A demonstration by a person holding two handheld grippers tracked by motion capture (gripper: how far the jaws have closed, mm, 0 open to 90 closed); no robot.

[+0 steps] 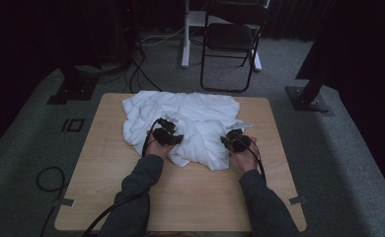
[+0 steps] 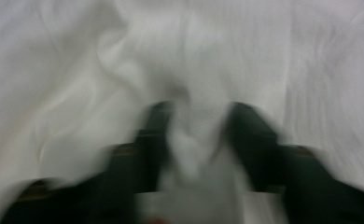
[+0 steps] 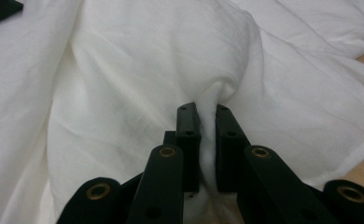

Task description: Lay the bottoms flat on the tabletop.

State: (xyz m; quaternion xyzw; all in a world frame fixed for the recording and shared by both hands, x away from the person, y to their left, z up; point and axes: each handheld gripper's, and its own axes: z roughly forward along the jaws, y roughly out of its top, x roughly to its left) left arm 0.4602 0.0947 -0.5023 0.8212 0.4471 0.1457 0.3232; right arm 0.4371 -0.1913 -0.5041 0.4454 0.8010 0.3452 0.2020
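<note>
Right gripper view has the right gripper (image 3: 203, 112) pinching a fold of the crumpled white cloth (image 3: 138, 70) on the table (image 1: 106, 163), left gripper (image 2: 199, 116) seemingly clamped too (blurry), probably for lifting it.

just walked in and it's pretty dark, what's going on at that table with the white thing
A person at a light wooden table is working a crumpled white cloth garment with two black hand-held grippers. The right gripper is shut on a pinched fold near the cloth's right edge. The left gripper sits on the cloth's near left part with a ridge of fabric between its jaws; that view is blurred, so a firm grip can't be confirmed. The cloth is bunched, not spread flat.
</note>
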